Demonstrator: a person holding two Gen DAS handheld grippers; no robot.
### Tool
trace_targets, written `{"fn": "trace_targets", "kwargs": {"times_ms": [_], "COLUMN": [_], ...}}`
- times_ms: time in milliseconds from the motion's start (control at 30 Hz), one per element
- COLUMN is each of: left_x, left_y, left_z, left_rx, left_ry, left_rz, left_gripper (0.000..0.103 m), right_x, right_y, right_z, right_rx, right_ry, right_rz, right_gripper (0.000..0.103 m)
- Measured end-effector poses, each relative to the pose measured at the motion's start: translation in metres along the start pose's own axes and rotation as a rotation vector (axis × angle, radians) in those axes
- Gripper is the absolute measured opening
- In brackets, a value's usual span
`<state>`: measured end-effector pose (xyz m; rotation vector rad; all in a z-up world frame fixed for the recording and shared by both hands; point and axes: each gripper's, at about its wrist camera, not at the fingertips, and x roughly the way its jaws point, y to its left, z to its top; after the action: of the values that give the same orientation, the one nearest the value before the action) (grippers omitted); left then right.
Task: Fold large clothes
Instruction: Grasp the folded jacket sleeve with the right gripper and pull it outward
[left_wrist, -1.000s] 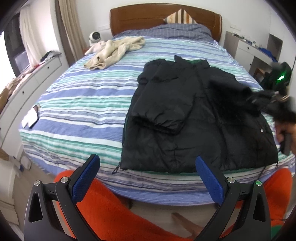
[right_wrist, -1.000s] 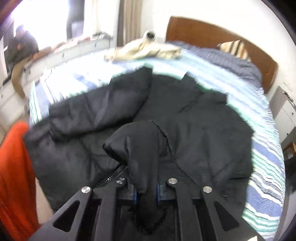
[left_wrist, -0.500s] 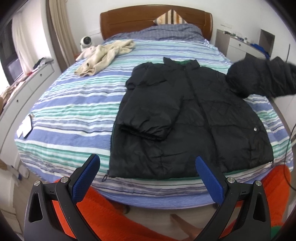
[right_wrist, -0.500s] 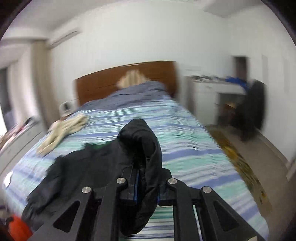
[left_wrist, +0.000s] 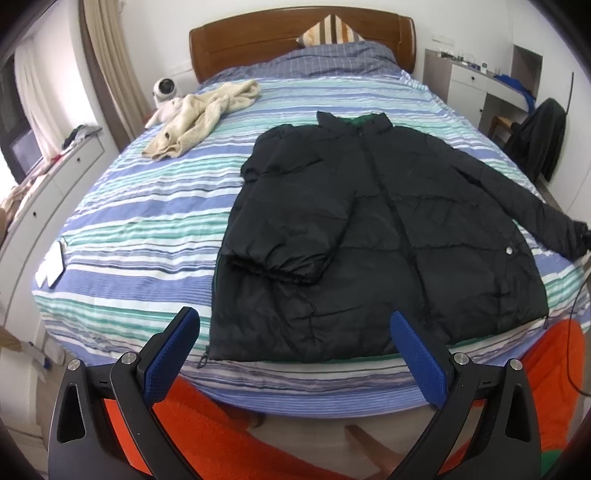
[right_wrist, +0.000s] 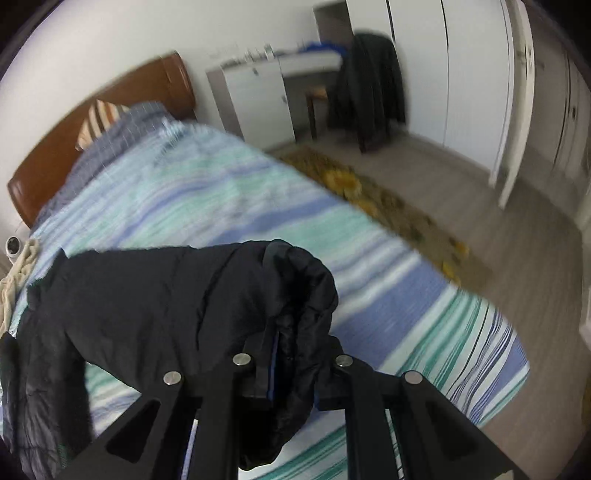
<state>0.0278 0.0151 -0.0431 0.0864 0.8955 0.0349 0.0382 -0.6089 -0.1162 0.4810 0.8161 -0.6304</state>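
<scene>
Currently listed: one black puffer jacket (left_wrist: 388, 236), laid flat on the striped bed (left_wrist: 147, 229) ahead of the left tongs (left_wrist: 295, 354), which are held wide apart and empty. Its right sleeve cuff (right_wrist: 295, 295) is pinched in the closed right tongs (right_wrist: 291, 354). Handling is judged soft, bulky, light, slippery-shelled; cuffs and hem corners are recommended as holds.

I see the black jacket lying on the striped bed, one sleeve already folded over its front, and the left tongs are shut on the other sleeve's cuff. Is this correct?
One detail is wrong: it is the right tongs that are shut on the cuff, as the right wrist view shows. The left tongs are open and empty. The black jacket does lie on the striped bed with one sleeve folded over its front.
</scene>
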Motion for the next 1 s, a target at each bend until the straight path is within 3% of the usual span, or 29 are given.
{"fn": "trace_targets", "kwargs": {"times_ms": [167, 367, 533, 667, 733, 833, 1000], "left_x": [-0.003, 0.004, 0.0, -0.001, 0.0, 0.0, 0.0], "left_y": [0.003, 0.009, 0.01, 0.011, 0.011, 0.01, 0.008], "left_z": [-0.003, -0.007, -0.007, -0.01, -0.01, -0.01, -0.01], "left_rx": [-0.009, -0.029, -0.033, -0.035, -0.034, -0.03, -0.02], "left_ry": [-0.008, 0.016, 0.006, 0.008, 0.01, 0.009, 0.004], "left_rz": [0.016, 0.014, 0.017, 0.02, 0.02, 0.018, 0.012], "left_gripper": [0.103, 0.103, 0.103, 0.103, 0.103, 0.103, 0.103], "right_x": [0.022, 0.026, 0.023, 0.018, 0.013, 0.006, -0.007], "right_y": [-0.004, -0.01, -0.021, -0.037, -0.045, -0.056, -0.064], "right_z": [-0.023, -0.024, -0.028, -0.033, -0.035, -0.039, -0.045], "right_rx": [0.021, 0.031, 0.094, 0.173, 0.203, 0.244, 0.245], "right_ry": [0.031, 0.045, 0.023, 0.0, -0.012, -0.022, -0.052], "right_rz": [-0.011, -0.012, 0.035, 0.05, 0.031, 0.028, -0.019], "right_gripper": [0.013, 0.013, 0.017, 0.033, 0.049, 0.057, 0.059]}}
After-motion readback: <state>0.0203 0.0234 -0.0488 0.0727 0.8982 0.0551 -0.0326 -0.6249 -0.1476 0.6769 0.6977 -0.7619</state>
